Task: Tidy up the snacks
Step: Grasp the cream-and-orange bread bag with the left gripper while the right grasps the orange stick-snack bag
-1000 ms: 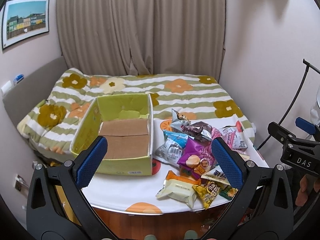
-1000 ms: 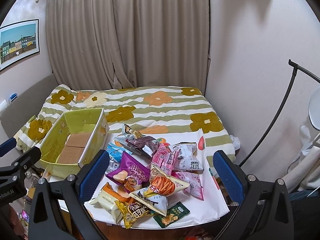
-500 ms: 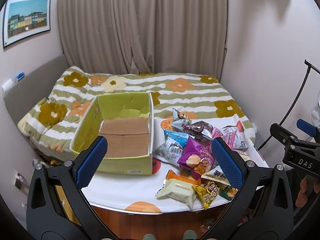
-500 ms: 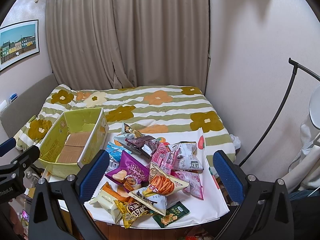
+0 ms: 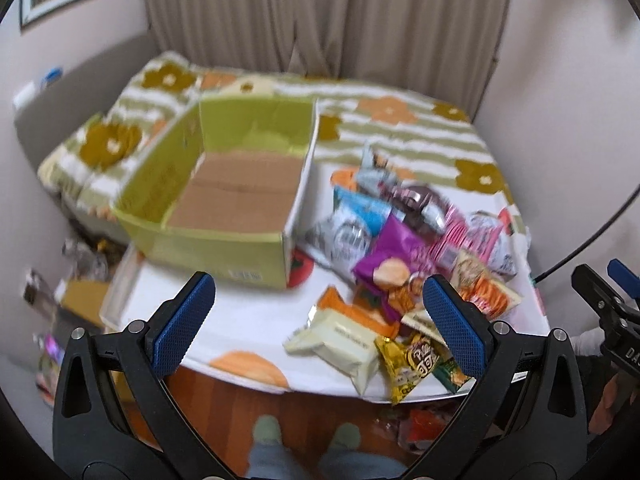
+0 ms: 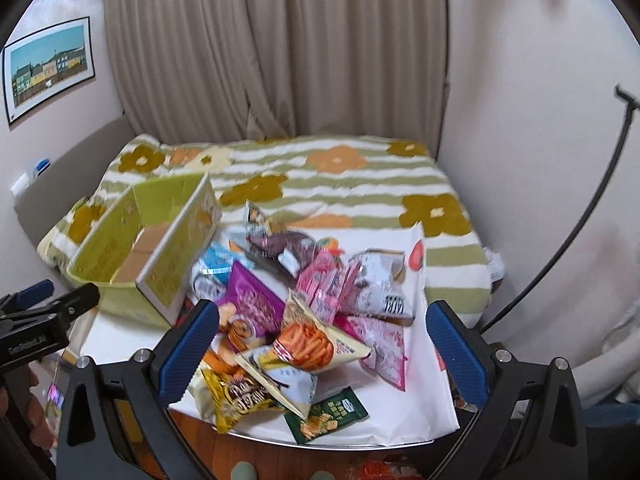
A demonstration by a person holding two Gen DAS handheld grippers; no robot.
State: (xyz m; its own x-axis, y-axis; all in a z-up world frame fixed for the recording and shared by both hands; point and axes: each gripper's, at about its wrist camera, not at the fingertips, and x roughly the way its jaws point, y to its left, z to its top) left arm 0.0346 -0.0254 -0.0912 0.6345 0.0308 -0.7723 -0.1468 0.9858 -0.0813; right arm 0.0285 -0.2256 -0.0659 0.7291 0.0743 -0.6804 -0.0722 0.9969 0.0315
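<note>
A pile of snack packets lies on a white table (image 5: 248,312) (image 6: 408,408): a purple bag (image 5: 394,260) (image 6: 252,304), a cream packet (image 5: 340,340), a yellow bag (image 5: 412,364) (image 6: 236,398), an orange-printed bag (image 6: 316,346), pink packets (image 6: 332,284) and a green packet (image 6: 328,414). To their left stands an open green cardboard box (image 5: 224,196) (image 6: 156,248) with nothing in it. My left gripper (image 5: 318,320) hovers open above the table's near edge. My right gripper (image 6: 324,348) hangs open over the near side of the pile. Neither holds anything.
A bed with a striped floral blanket (image 6: 340,176) lies behind the table. Beige curtains (image 6: 280,48) hang at the back, and a black stand (image 6: 576,216) leans by the right wall. Feet (image 5: 304,432) show on the wood floor below.
Both grippers have moved forward and down towards the table; the box and snacks now look larger and closer. Both stay open.
</note>
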